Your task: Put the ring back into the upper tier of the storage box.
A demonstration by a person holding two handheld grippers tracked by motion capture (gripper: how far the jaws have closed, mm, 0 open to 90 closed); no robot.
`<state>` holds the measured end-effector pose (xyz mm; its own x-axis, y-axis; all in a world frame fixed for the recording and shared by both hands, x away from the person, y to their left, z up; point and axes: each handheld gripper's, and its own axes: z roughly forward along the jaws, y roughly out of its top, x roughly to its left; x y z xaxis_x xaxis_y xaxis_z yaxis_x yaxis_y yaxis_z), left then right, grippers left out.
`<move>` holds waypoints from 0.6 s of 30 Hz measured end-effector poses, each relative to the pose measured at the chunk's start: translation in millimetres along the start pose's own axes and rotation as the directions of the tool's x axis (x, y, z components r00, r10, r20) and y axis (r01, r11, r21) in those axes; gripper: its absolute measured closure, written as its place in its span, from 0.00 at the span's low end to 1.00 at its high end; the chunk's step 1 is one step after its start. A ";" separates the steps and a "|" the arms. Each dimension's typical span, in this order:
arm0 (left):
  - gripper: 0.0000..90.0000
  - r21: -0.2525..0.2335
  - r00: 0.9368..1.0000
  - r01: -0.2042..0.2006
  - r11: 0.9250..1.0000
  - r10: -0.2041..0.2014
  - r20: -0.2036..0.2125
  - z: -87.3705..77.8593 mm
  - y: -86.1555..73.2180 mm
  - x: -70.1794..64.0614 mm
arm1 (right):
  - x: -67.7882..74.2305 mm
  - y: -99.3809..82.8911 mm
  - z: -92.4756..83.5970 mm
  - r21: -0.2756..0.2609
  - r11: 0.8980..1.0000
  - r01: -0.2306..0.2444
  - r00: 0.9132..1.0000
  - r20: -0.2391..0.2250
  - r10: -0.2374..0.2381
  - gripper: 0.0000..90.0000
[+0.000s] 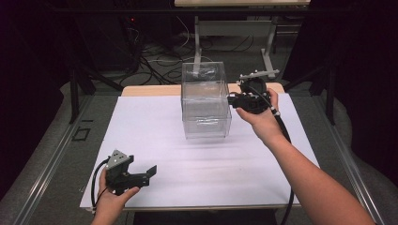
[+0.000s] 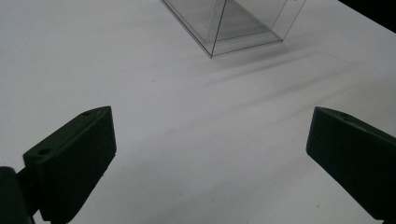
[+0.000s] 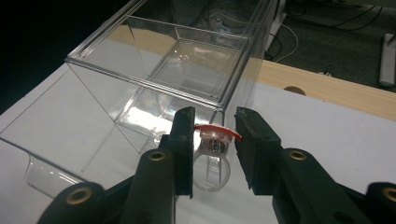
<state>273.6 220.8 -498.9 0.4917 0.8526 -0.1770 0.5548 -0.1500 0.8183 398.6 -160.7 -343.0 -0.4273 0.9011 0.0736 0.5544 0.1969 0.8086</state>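
Right gripper (image 3: 214, 140) pinching small clear tab with red strip (image 3: 215, 131) at near side of clear plastic box (image 1: 205, 101), likely a pull handle for its drawer. Box upright mid white sheet (image 1: 155, 140). Left gripper (image 1: 137, 177) parked well short of box, near sheet's front edge, jaws spread, holding nothing, probably waiting.

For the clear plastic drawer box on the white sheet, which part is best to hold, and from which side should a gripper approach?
Probably the round clear pull tab with the red top on the front of the upper drawer of the clear box. It sticks out from the smooth wall, narrow enough for two jaws. Come level from the box's right side, as the right gripper does, jaws either side of it.
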 end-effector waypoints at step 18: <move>0.02 -0.001 1.000 -0.002 1.000 0.002 0.001 -0.3 0.1 0.8 | 23.5 2.4 17.9 0.019 1.000 0.015 0.999 -0.052 -0.014 0.76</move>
<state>273.8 221.6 -498.7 0.4934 0.8519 -0.1755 0.5531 -0.1515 0.8192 402.6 -132.1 -349.7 -0.4711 0.8772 0.0926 0.5615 0.2172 0.7985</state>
